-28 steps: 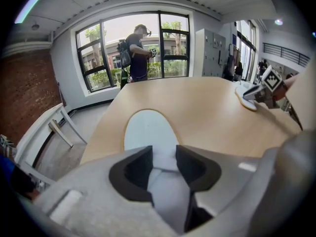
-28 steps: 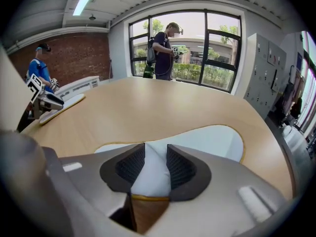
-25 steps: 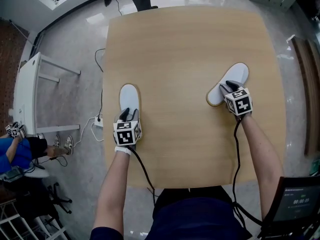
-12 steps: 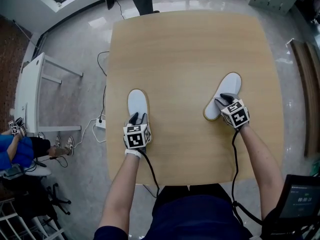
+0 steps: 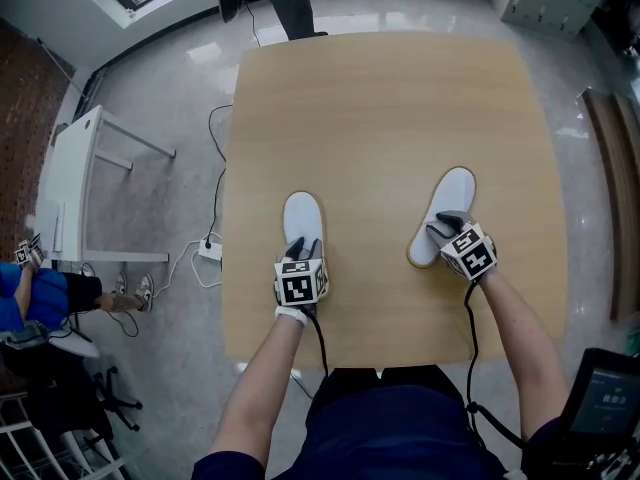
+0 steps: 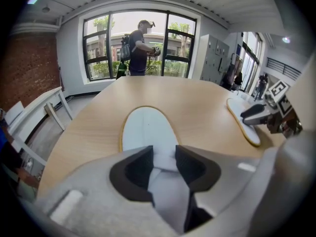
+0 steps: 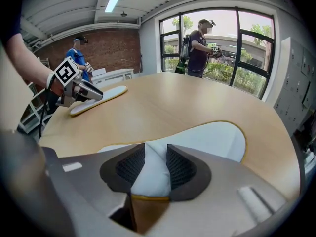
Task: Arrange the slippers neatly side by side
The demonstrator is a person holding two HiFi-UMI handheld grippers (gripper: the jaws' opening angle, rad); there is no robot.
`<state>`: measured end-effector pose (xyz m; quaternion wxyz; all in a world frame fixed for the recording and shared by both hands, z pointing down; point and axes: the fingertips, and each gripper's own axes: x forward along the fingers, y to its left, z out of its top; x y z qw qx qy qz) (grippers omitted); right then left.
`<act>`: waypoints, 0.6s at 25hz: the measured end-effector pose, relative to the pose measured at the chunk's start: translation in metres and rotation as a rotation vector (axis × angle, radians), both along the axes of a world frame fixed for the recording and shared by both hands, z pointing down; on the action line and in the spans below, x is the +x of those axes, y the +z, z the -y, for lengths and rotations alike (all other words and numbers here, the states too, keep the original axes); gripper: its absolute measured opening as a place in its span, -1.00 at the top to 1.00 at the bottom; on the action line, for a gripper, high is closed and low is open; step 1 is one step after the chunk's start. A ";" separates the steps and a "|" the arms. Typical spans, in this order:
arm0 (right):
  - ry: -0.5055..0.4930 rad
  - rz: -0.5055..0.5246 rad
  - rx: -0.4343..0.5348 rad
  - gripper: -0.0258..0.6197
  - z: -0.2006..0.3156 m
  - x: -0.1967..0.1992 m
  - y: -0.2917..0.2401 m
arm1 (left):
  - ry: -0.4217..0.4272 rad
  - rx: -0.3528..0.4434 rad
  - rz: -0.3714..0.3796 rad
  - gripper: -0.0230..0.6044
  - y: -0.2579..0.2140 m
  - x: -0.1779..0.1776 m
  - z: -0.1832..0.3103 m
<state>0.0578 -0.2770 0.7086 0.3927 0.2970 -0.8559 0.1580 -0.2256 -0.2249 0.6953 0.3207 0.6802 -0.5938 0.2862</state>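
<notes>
Two white slippers with tan soles lie on the wooden table. The left slipper points away from me near the table's left front; my left gripper is shut on its heel end. The right slipper lies tilted toward the right; my right gripper is shut on its rear part. In the left gripper view the right slipper shows at the far right, a wide gap of table between the two.
The table's left edge drops to a grey floor with a power strip and cable. A white table stands to the left. A person stands beyond the far edge by the windows.
Both grippers have dragged their slippers toward the table's middle and nearer me: the left slipper moved right, the right slipper shifted slightly left and turned more upright.
</notes>
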 end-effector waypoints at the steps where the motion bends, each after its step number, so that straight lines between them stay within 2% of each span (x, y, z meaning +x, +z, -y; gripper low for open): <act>1: -0.016 0.000 0.001 0.47 -0.005 -0.004 0.001 | 0.000 -0.002 -0.009 0.47 0.001 0.002 -0.002; 15: -0.149 0.027 0.004 0.47 -0.067 -0.026 0.001 | 0.033 -0.039 -0.127 0.53 -0.002 0.044 -0.033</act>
